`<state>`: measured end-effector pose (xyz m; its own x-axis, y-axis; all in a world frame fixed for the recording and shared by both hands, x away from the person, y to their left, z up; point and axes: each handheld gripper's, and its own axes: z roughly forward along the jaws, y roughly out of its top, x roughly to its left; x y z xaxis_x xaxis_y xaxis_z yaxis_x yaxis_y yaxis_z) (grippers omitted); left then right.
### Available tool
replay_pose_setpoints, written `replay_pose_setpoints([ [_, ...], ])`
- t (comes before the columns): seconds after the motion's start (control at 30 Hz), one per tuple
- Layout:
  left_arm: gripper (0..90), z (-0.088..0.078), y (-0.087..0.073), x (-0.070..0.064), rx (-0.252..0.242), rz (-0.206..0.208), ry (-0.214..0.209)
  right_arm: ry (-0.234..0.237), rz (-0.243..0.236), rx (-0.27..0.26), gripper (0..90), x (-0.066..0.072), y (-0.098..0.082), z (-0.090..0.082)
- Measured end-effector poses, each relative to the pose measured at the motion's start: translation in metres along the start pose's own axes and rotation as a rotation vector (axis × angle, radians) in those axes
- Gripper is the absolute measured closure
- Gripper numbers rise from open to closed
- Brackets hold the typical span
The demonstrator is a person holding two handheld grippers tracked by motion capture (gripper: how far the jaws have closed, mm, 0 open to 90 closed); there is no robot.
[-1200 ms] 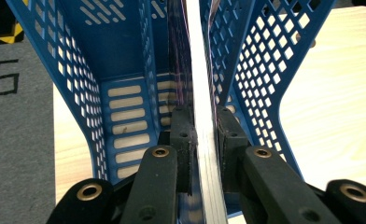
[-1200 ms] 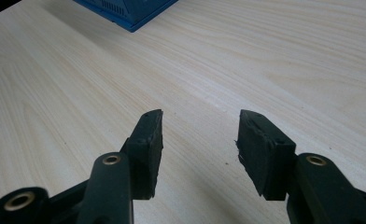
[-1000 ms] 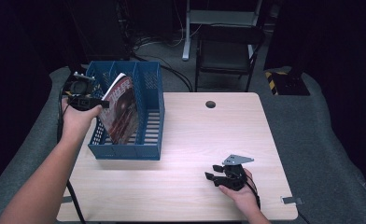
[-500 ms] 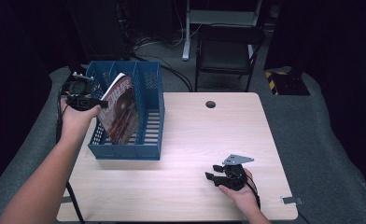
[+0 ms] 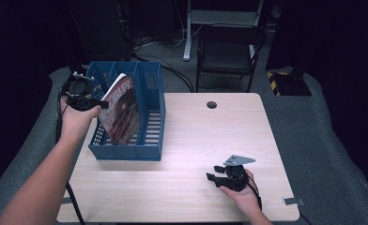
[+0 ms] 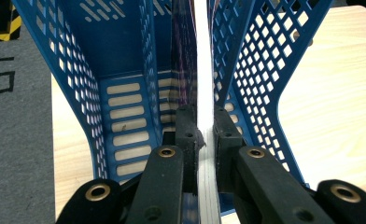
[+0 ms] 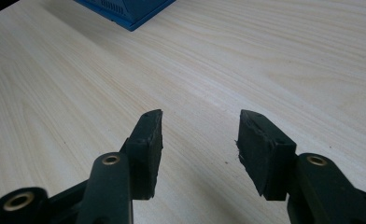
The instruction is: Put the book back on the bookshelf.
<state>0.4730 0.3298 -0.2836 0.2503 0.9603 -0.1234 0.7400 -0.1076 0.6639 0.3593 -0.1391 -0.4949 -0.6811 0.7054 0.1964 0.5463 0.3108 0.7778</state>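
A blue mesh file rack (image 5: 149,119) stands on the left part of the wooden table (image 5: 196,136). A dark red magazine (image 5: 121,110) leans tilted inside it, between the dividers. My left gripper (image 5: 100,104) is shut on the magazine's upper edge at the rack's left side. In the left gripper view the magazine (image 6: 190,56) runs edge-on between the rack's walls (image 6: 246,65), with the jaws of my left gripper (image 6: 204,128) closed on it. My right gripper (image 5: 212,179) rests low over the table's front right, open and holding nothing. Its fingers (image 7: 148,144) frame bare wood in the right gripper view.
A round cable hole (image 5: 212,104) sits near the table's far edge. A black chair (image 5: 229,51) stands behind the table, and a yellow-black striped object (image 5: 285,79) lies on the floor at the back right. A corner of the rack (image 7: 125,11) is at the top of the right gripper view.
The left gripper has shifted very slightly with the magazine in the rack. The right gripper has stayed where it was.
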Motion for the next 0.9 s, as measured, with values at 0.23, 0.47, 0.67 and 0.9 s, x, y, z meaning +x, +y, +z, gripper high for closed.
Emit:
replay_pose_setpoints([
  [0.23, 84.1, -0.0006, 0.0014, 0.0029, 0.01, -0.01, -0.005, -0.002, -0.001, -0.001, 50.0, 0.0001, -0.0001, 0.0002],
  [0.47, 84.2, 0.0003, 0.0051, 0.0017, 0.013, -0.008, -0.001, -0.006, -0.002, -0.002, 50.0, -0.0002, -0.0001, 0.0006],
  [0.67, 84.3, 0.0007, 0.0069, 0.0014, 0.007, -0.007, 0.007, 0.002, -0.004, -0.001, 50.0, -0.0008, 0.0, -0.0001],
  [0.9, 84.3, 0.0013, 0.0098, -0.0013, -0.01, -0.009, 0.02, 0.002, -0.005, -0.001, 50.0, -0.0009, 0.0, -0.0002],
])
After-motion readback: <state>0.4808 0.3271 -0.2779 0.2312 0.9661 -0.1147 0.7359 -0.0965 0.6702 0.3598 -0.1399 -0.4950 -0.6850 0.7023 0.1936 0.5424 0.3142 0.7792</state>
